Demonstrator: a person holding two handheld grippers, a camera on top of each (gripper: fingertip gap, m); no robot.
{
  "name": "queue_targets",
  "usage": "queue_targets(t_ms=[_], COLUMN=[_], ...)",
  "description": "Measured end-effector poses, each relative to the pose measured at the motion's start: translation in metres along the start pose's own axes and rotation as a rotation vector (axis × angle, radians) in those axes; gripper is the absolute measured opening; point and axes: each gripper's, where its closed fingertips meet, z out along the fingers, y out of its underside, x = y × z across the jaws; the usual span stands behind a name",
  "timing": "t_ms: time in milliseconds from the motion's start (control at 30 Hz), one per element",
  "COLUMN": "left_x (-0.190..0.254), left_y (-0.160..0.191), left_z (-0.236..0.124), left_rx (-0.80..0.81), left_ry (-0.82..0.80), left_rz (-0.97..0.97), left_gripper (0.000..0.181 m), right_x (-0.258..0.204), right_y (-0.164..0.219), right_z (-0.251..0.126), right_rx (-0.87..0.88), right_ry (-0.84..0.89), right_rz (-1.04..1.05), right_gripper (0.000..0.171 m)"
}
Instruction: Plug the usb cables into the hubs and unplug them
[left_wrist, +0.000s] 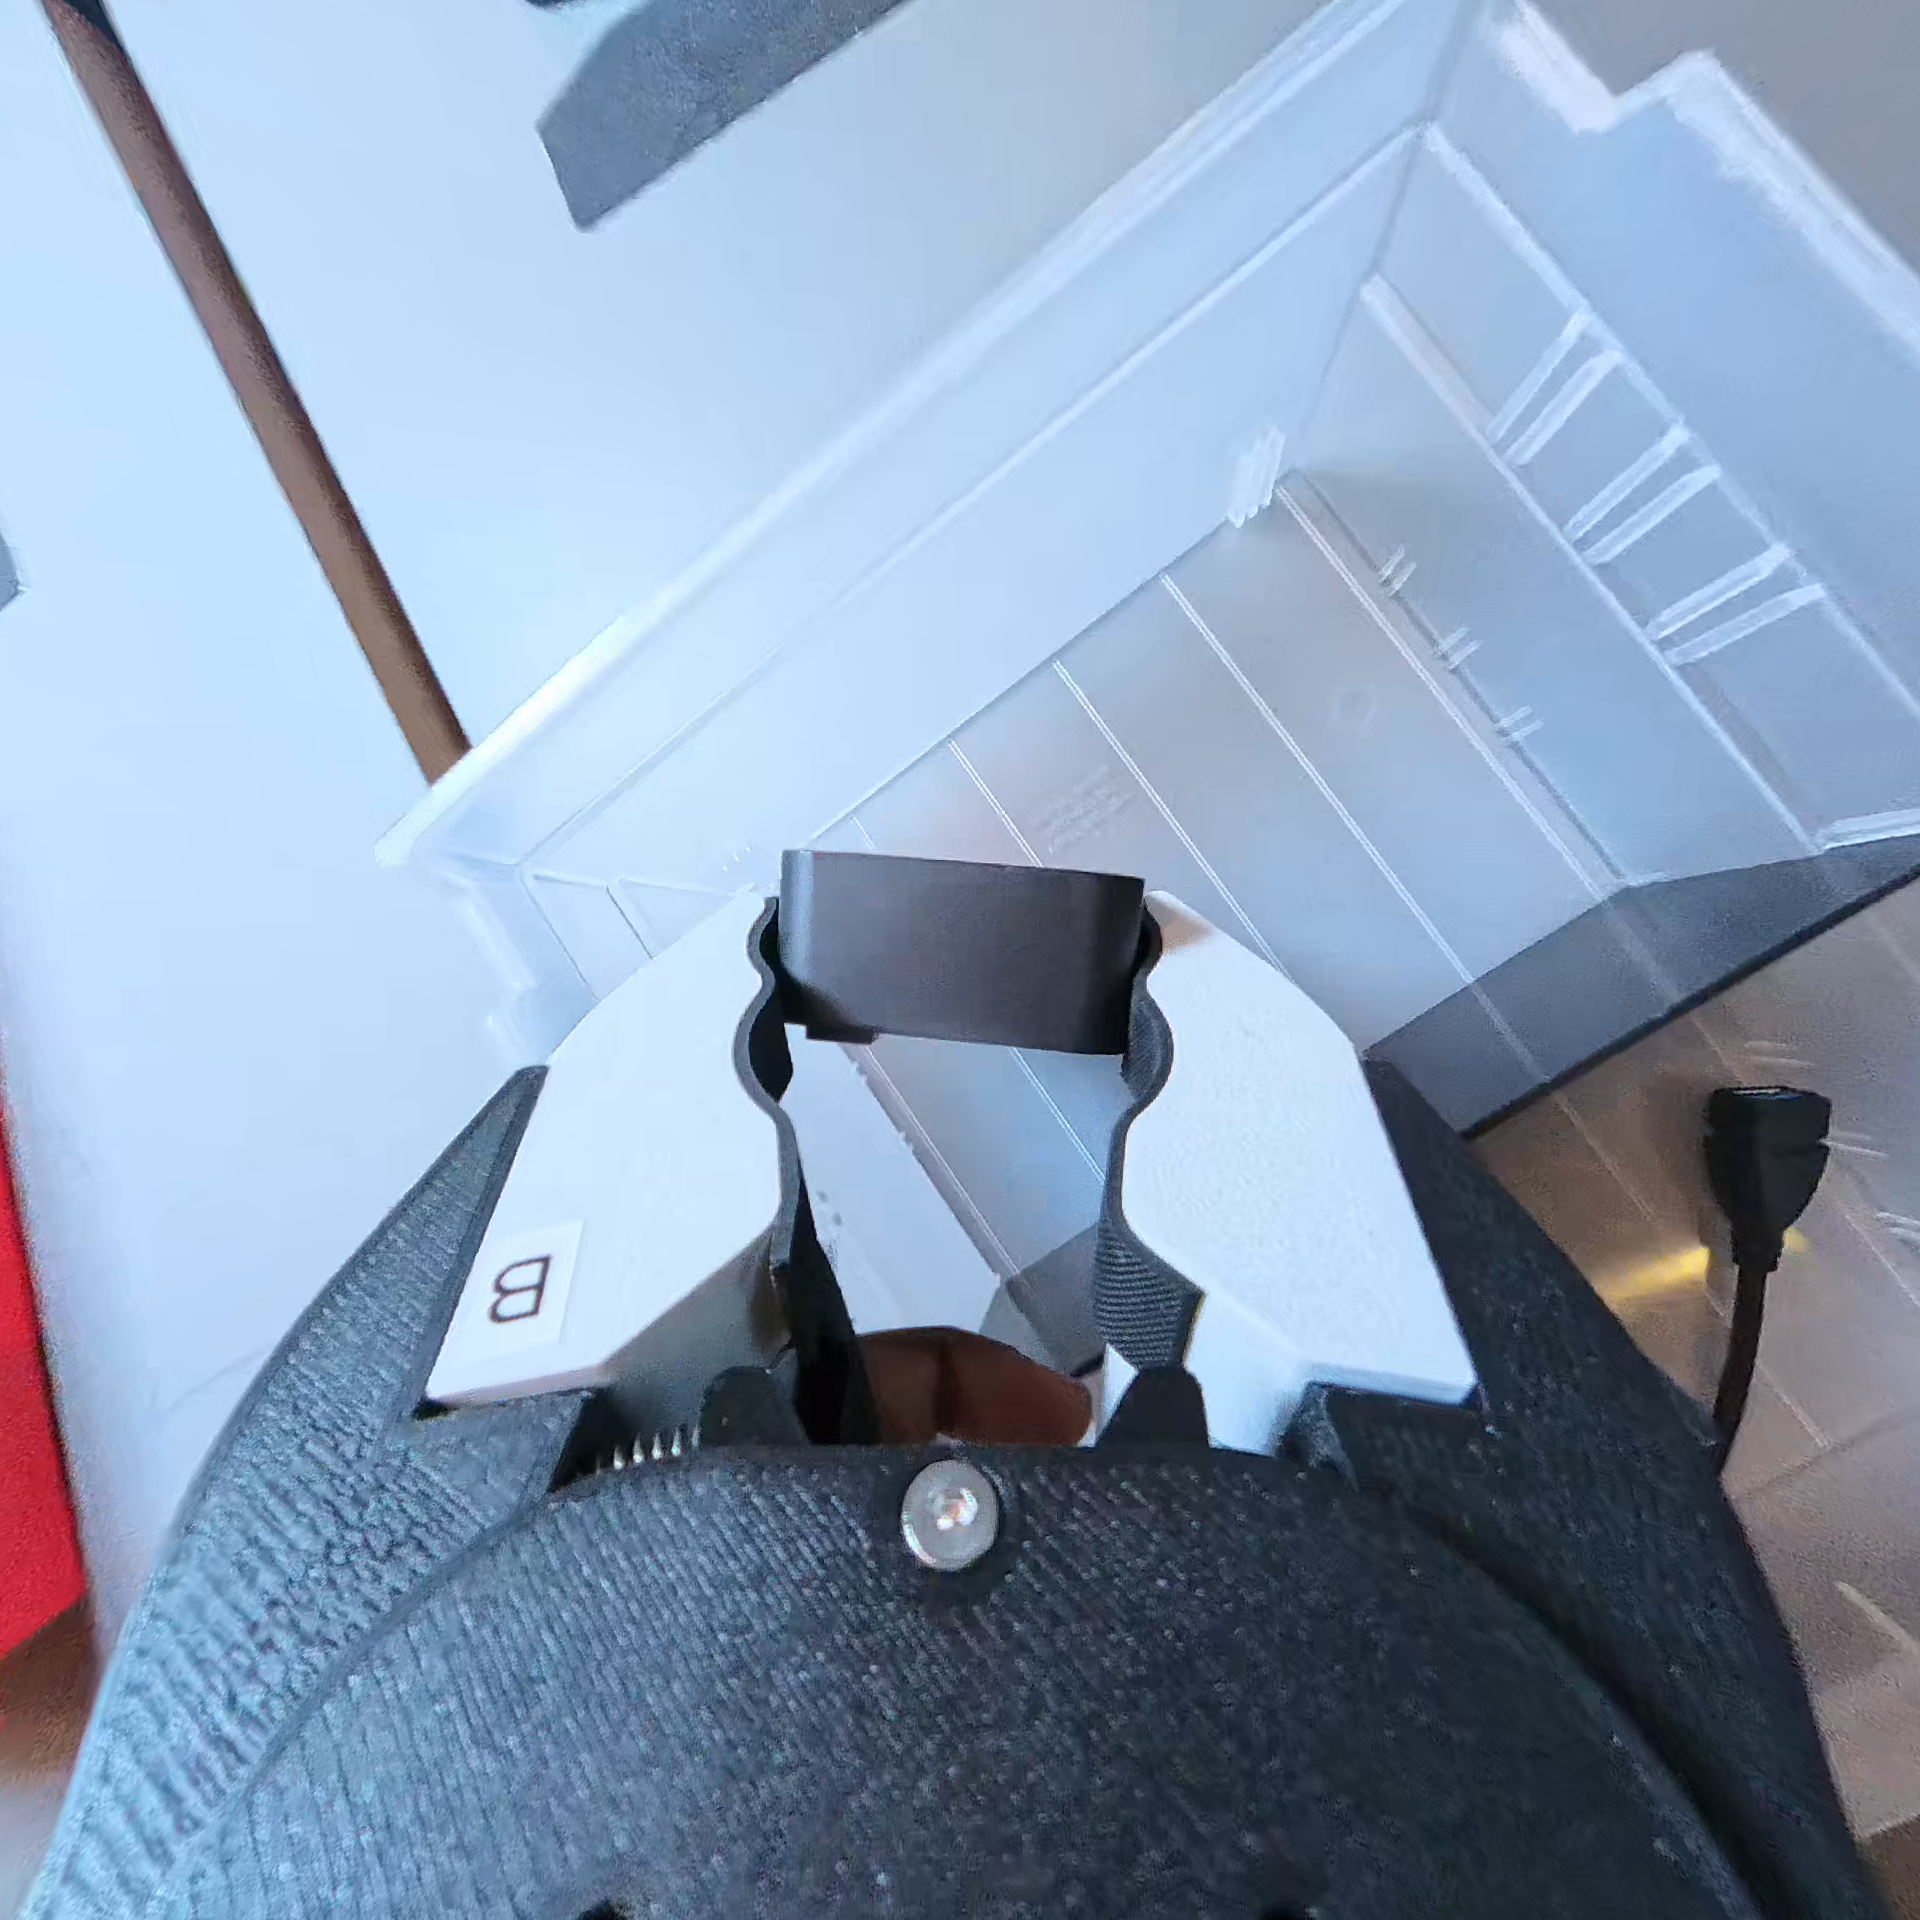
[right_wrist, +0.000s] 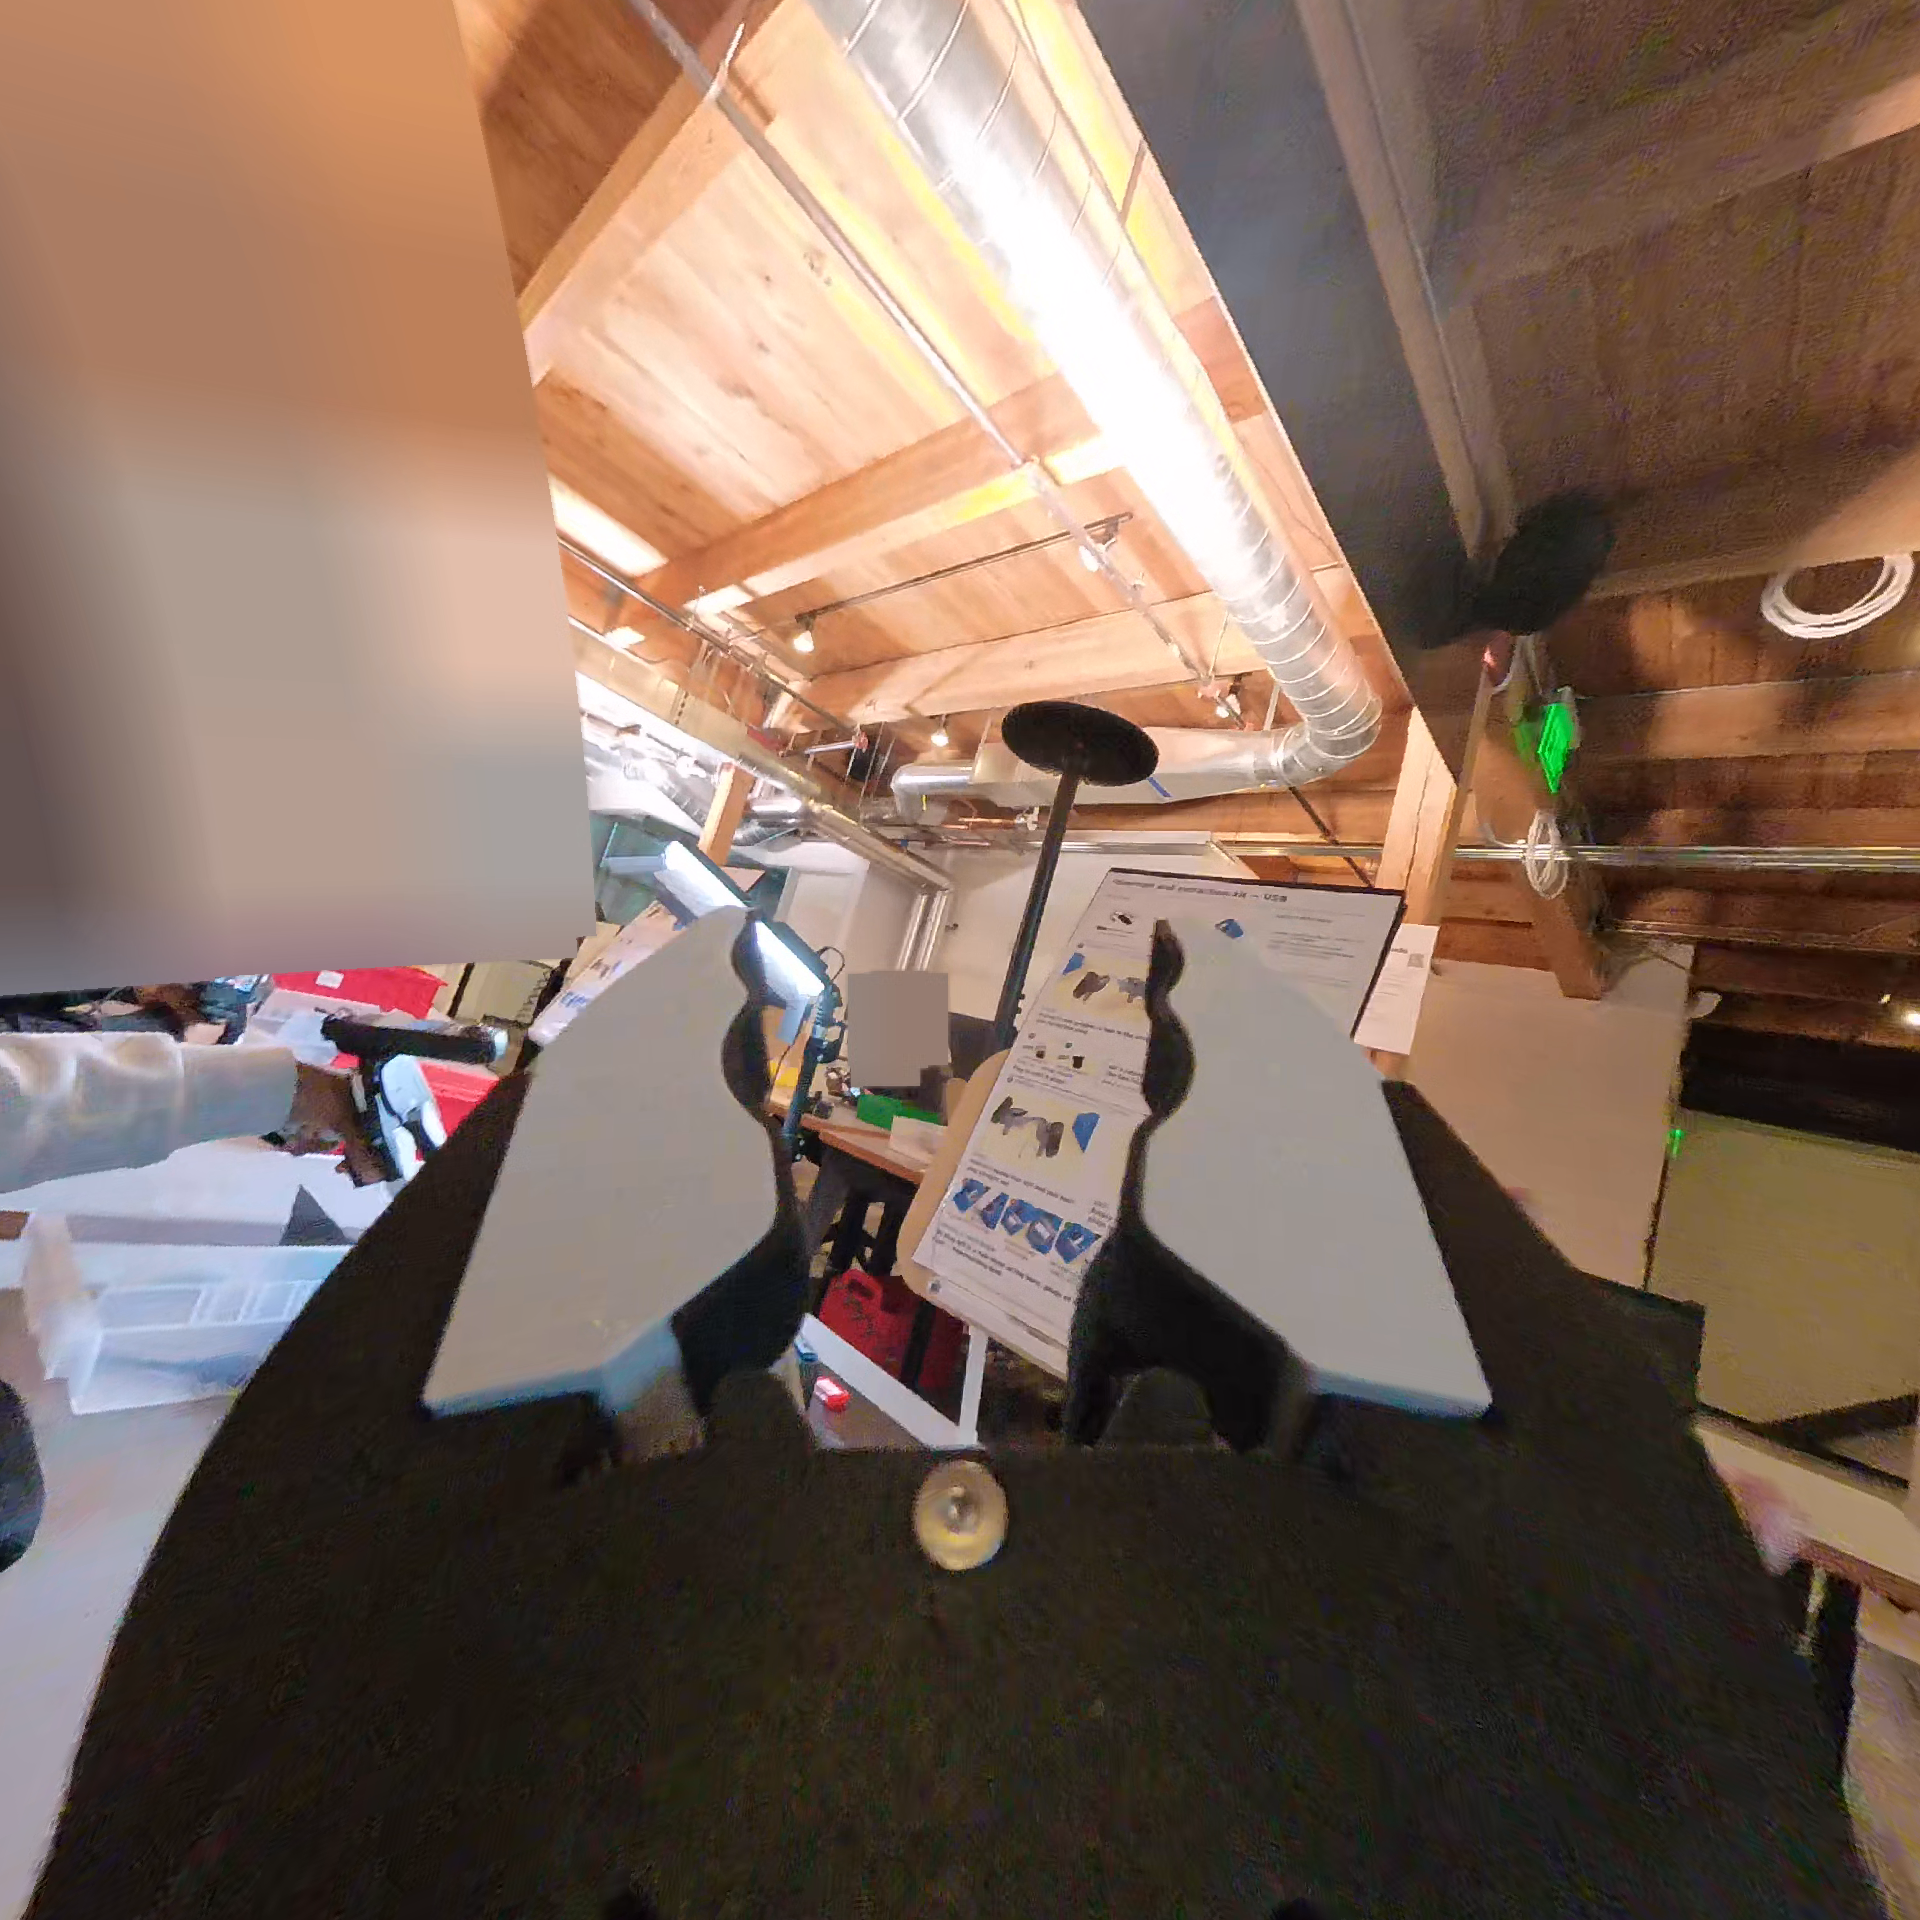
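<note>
In the left wrist view my left gripper (left_wrist: 956, 940) is shut on a black USB hub (left_wrist: 956, 961), pinched across its ends at the fingertips and held above a clear plastic bin (left_wrist: 1195, 582). A black USB cable plug (left_wrist: 1763, 1138) stands at the right, its cord running down behind the gripper body; it is apart from the hub. My right gripper (right_wrist: 951, 935) is open and empty, tilted up toward the room and ceiling. The left gripper (right_wrist: 400, 1091), held by a hand, also shows at the far left of the right wrist view.
The clear bin has ribbed walls and dividers. A dark grey block (left_wrist: 1621, 987) lies under its right part. Black foam pieces (left_wrist: 665, 94) and a brown strip (left_wrist: 260, 384) lie on the white table. An instruction board (right_wrist: 1247, 1018) and a black stand (right_wrist: 1049, 831) stand ahead of my right gripper. Across from one pair of fingers to the other is roughly 75 cm.
</note>
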Motion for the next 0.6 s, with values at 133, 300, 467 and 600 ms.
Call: queue_targets(t_ms=[133, 300, 467, 600], left_x=[0.012, 0.090, 0.250, 0.353], left_y=[-0.041, -0.117, -0.143, -0.134], left_z=[-0.051, -0.124, -0.114, -0.074], left_rx=[0.180, 0.476, 0.451, 0.293], left_ry=[-0.138, -0.110, 0.280, 0.447], left_rz=[0.023, 0.162, 0.433, 0.641], left_gripper=[0.063, 0.062, 0.062, 0.062], right_x=[0.001, 0.009, -0.001, -0.009], right_y=[-0.009, -0.036, -0.012, -0.015], right_z=[-0.003, -0.008, -0.004, -0.001], right_rx=[0.063, 0.261, 0.029, 0.015], right_ry=[-0.008, 0.028, 0.053, 0.012], right_rz=[0.071, 0.106, -0.073, -0.024], right_gripper=[0.067, 0.082, 0.071, 0.074])
